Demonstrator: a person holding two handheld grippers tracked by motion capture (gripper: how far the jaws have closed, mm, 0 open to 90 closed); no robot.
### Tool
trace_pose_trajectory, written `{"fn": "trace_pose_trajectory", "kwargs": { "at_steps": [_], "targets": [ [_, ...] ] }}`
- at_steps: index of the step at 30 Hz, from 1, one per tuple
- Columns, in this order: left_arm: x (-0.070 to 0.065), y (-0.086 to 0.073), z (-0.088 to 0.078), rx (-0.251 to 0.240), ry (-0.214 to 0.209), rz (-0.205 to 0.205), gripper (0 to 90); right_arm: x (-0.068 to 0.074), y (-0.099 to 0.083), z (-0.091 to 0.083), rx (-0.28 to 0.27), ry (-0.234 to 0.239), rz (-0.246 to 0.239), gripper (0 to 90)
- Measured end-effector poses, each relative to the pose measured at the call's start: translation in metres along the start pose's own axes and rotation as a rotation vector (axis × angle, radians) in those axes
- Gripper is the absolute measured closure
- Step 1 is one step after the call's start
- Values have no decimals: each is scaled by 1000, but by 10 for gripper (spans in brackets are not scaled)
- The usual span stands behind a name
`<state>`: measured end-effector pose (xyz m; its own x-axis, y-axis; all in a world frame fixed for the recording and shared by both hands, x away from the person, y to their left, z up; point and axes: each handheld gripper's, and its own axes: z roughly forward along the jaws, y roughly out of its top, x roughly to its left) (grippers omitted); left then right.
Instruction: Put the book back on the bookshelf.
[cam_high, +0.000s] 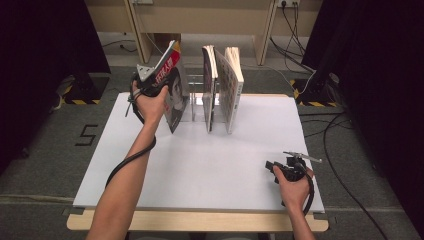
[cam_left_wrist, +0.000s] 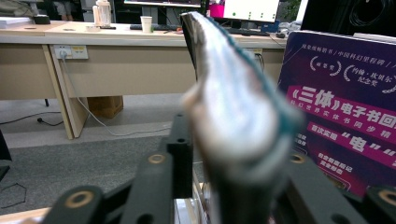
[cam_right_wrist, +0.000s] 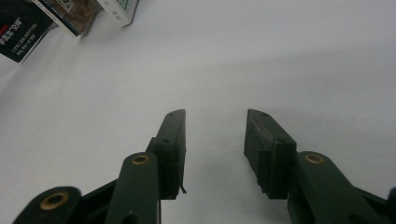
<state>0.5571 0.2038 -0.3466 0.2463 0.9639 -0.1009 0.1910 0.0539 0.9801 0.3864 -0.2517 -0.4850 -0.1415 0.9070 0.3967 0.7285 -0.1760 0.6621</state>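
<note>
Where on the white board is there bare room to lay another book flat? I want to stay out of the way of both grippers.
The white board is bare across its middle and near-left part, between the upright books in the clear rack and the near edge. The far edge is crowded: the left gripper is at the leftmost red-and-black book there. The open right gripper occupies the near-right corner.

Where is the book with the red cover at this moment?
In the high view the red book leans at the table's far left, at the left tongs, left of two upright books.

Blurred book edge (cam_left_wrist: 238, 116) between claw jaws
</note>
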Motion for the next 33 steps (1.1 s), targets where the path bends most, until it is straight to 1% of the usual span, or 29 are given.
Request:
{"fn": "trace_pose_trajectory", "kwargs": {
  "at_steps": [1, 2, 5, 9, 12, 14, 15, 16, 17, 19, 20, 23, 26, 28, 29, 30, 31, 33],
  "targets": [
    [1, 0, -1, 0, -7, -16, 625, 0, 0, 0, 1, -1, 5, 590],
    [1, 0, -2, 1, -10, -23, 603, 0, 0, 0, 1, 0, 5, 590],
    [2, -2, -4, 9, -18, -54, 548, 0, 0, 0, -1, -4, -7, 590],
    [1, -3, -8, 19, -33, -60, 514, 0, 0, -1, -5, -3, -4, 590],
    [2, -5, -13, 20, -33, -83, 480, 0, 0, -1, -5, -4, -2, 590],
    [2, -5, -14, 19, -35, -87, 474, 1, 0, -1, -3, -3, -6, 590],
    [3, -5, -18, 20, -40, -95, 470, 1, 0, -1, -3, -3, -1, 590],
    [3, -5, -18, 20, -40, -95, 469, 1, 0, -1, -6, -7, -17, 590],
    [3, -5, -21, 20, -43, -93, 467, 1, 0, -1, -6, -9, -19, 590],
    [5, -4, -26, 14, -38, -94, 459, 1, 0, -1, -5, -8, -17, 590],
    [6, -4, -28, 13, -38, -97, 453, 2, 0, -1, -2, -4, -5, 590],
    [8, -4, -33, 23, -46, -97, 439, 3, 0, -1, -2, -2, -13, 590],
    [10, -4, -38, 37, -57, -110, 425, 3, 0, 0, -1, -4, -13, 590],
    [10, -4, -40, 36, -58, -106, 417, 4, 0, 0, 1, -5, -6, 590],
    [11, -5, -44, 38, -59, -99, 416, 4, 0, -1, 2, -4, -6, 590],
    [11, -5, -44, 38, -59, -99, 414, 4, 0, -1, 3, -4, -6, 590],
    [12, -5, -47, 45, -71, -100, 413, 4, 0, -1, 0, -6, -7, 590],
    [12, -5, -50, 51, -70, -92, 410, 4, 0, -1, -4, -8, -15, 590]
  ]
}}
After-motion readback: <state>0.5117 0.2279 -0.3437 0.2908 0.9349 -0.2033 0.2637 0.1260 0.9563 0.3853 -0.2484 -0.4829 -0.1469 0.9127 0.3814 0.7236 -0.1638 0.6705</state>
